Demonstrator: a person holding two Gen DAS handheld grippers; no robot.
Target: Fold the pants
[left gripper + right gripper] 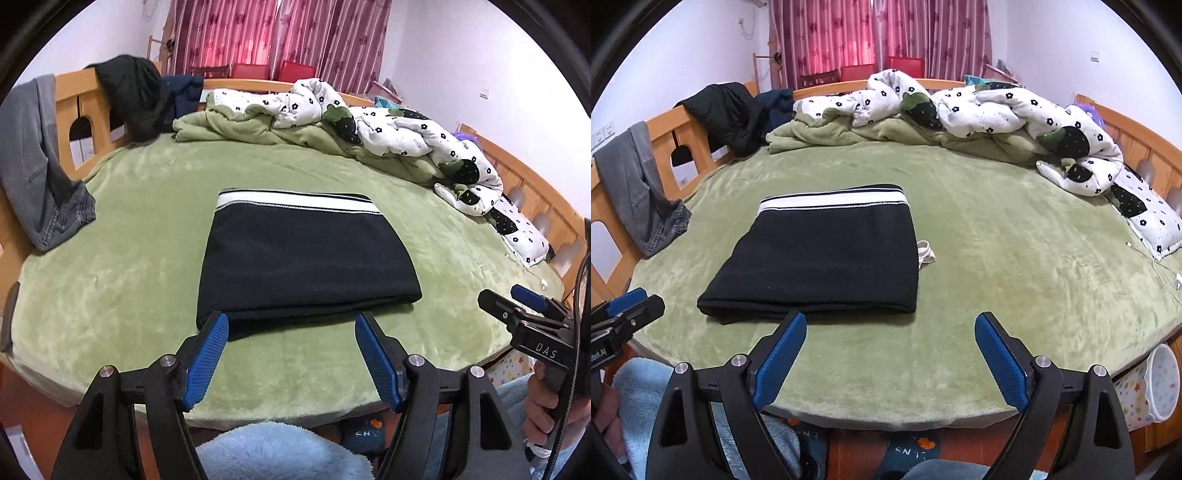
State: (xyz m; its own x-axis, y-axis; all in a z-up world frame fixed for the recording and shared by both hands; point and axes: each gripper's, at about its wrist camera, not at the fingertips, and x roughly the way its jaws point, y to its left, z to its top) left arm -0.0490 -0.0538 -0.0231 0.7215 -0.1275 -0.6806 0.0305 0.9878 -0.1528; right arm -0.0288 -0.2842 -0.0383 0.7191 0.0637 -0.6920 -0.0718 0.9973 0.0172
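The bed (129,206), covered by a green plush blanket (1015,258), fills the field ahead of both grippers and extends well beyond them to either side. A crumpled white quilt with black flower print (406,136) lies along the far edge of the bed, well apart from both grippers and ahead to the right. Grey jeans (33,162) hang over the wooden bed rail (701,129), far ahead to the left of the left gripper. The pants (303,258) lie flat on the blanket as a folded dark rectangle with a white striped waistband (831,201) on the side farthest from the grippers. The near fold edge of the pants lies just ahead of the left gripper (291,325), and ahead and left of the right gripper (890,325). The left gripper has its jaws apart, with nothing between the blue pads (207,362). The right gripper has its jaws spread wide, also empty, over bare blanket. A small white cord end (926,253) protrudes from the right side of the pants, ahead of the right gripper.
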